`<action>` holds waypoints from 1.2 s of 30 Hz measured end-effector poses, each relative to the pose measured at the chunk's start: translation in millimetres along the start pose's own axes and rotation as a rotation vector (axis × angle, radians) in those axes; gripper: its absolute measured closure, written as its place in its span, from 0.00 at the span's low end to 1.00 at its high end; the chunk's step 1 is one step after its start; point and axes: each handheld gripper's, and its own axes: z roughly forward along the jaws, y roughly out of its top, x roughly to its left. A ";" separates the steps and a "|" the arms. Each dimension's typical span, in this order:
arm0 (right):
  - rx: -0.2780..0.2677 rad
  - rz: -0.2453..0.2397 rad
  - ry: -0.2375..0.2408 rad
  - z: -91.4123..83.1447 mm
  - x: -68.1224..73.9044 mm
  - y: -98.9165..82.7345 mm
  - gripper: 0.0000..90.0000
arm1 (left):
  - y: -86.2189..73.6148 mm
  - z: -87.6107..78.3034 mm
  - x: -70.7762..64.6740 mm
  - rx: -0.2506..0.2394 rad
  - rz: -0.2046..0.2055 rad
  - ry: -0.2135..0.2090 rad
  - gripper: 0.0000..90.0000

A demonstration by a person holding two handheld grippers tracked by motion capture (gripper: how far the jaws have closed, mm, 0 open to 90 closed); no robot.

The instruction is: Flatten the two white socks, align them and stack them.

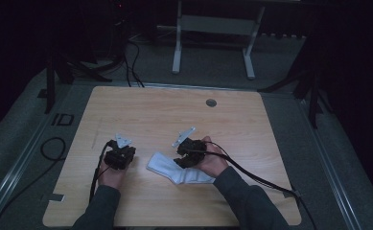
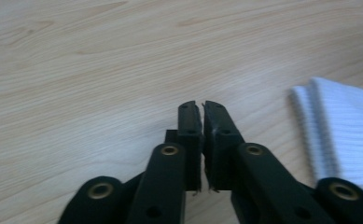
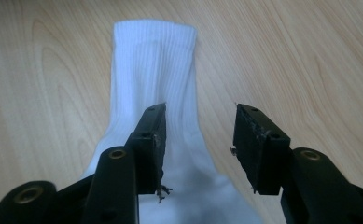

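High view: white sock [image 1: 174,168] flat on the wooden surface [image 1: 232,124], between my left gripper [image 1: 119,154] and my right gripper [image 1: 188,154], the right one over it. Left gripper view: my jaws pressed together on nothing, the sock [image 2: 342,135] lying off to one side. Right gripper view: my jaws parted, holding nothing, sock [image 3: 153,70] stretching away beneath them.
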 end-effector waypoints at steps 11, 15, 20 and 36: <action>-0.007 0.081 -0.043 -23.2 -14.2 -31.1 0.61 | 5.5 -2.9 -20.0 -0.011 0.057 -0.054 1.00; -0.019 0.134 -0.052 -32.5 -20.2 -46.1 0.63 | 6.8 -1.9 -26.8 -0.012 0.075 -0.067 1.00; -0.027 0.189 -0.072 -42.7 -27.5 -61.3 0.66 | 6.9 1.4 -34.7 -0.007 0.091 -0.083 1.00; 0.048 0.281 -0.072 -38.7 -27.9 -100.8 0.69 | 7.5 -0.5 -47.9 -0.014 0.119 -0.123 1.00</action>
